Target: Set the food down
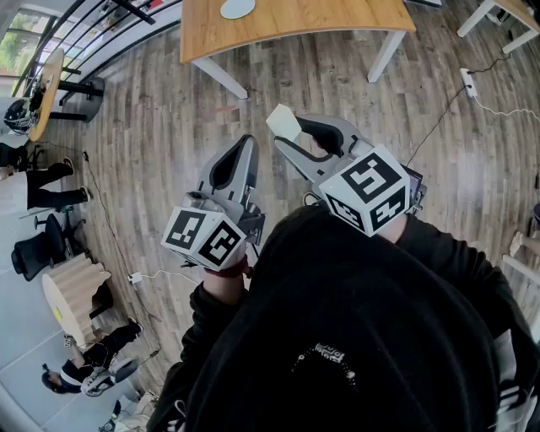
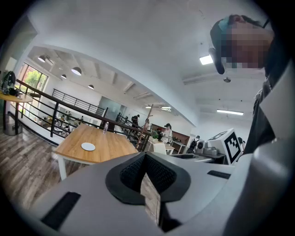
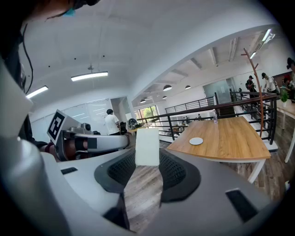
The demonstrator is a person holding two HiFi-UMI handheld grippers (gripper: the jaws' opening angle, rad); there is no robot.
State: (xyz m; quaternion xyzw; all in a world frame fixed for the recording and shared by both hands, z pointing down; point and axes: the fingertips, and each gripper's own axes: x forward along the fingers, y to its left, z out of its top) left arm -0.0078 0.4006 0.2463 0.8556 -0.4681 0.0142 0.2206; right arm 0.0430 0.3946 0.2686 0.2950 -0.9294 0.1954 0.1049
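The right gripper pinches a pale cream food block at its jaw tips, the jaws spread just to the block's width. The left gripper has its jaws pressed together, with nothing between them. In the head view both sit mid-frame, side by side over the wooden floor, tipped slightly downward. They point toward the top edge, where a wooden table carries a white plate. The food block is well apart from the table.
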